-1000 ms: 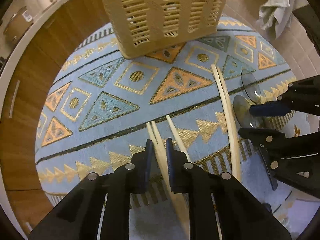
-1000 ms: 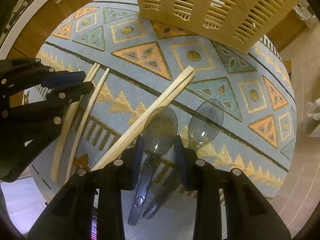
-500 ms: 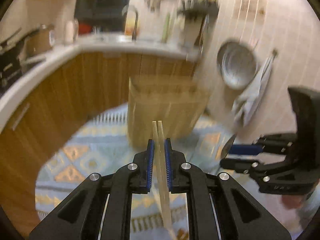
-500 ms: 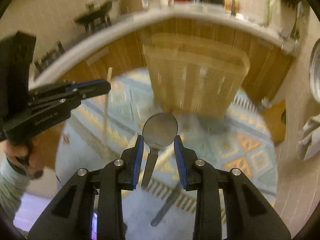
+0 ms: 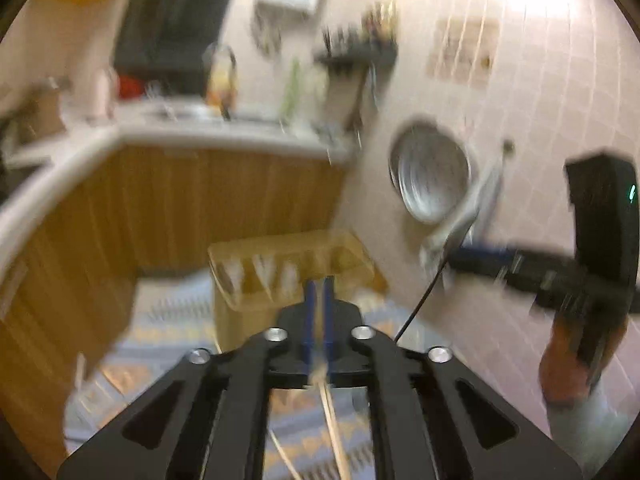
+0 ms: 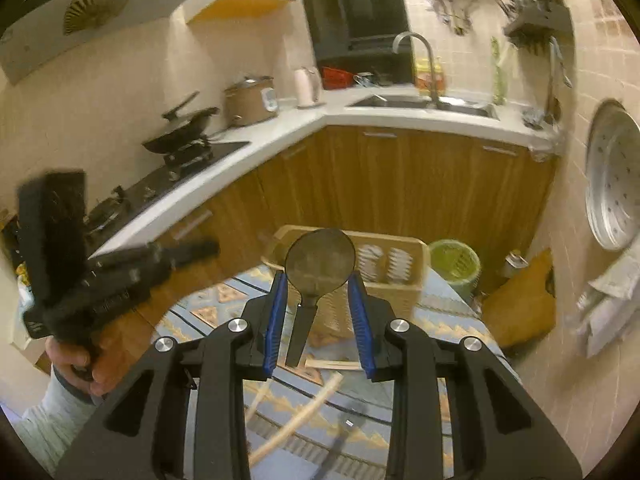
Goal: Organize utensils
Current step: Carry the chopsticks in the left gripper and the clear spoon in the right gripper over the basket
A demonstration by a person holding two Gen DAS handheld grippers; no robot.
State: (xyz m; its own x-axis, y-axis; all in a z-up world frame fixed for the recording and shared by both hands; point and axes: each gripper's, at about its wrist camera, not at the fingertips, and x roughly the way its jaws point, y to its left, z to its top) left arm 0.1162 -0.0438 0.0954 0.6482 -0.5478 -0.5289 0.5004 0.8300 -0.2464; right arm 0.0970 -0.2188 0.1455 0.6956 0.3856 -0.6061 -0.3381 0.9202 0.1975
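My left gripper (image 5: 318, 292) is shut on a pair of wooden chopsticks (image 5: 332, 420), held upright above the patterned mat, just in front of the beige slotted utensil basket (image 5: 288, 268). My right gripper (image 6: 318, 288) is shut on a dark translucent spoon (image 6: 320, 262), bowl up, in front of the same basket (image 6: 394, 268). More chopsticks (image 6: 296, 420) and a second dark spoon (image 6: 340, 436) lie on the mat below. The left view is blurred by motion. Each gripper shows in the other's view, the right one (image 5: 472, 254) and the left one (image 6: 200, 250).
The blue and orange patterned mat (image 6: 224, 300) covers the table. A wooden kitchen counter with sink (image 6: 420, 104) and stove (image 6: 188, 136) runs behind. A green bin (image 6: 454, 264) stands beyond the basket. A metal pan (image 5: 434, 180) hangs on the tiled right wall.
Both grippers have lifted off the mat with their loads and tilted up to face the basket. The basket top now sits lower in both views, and the left gripper is still moving.
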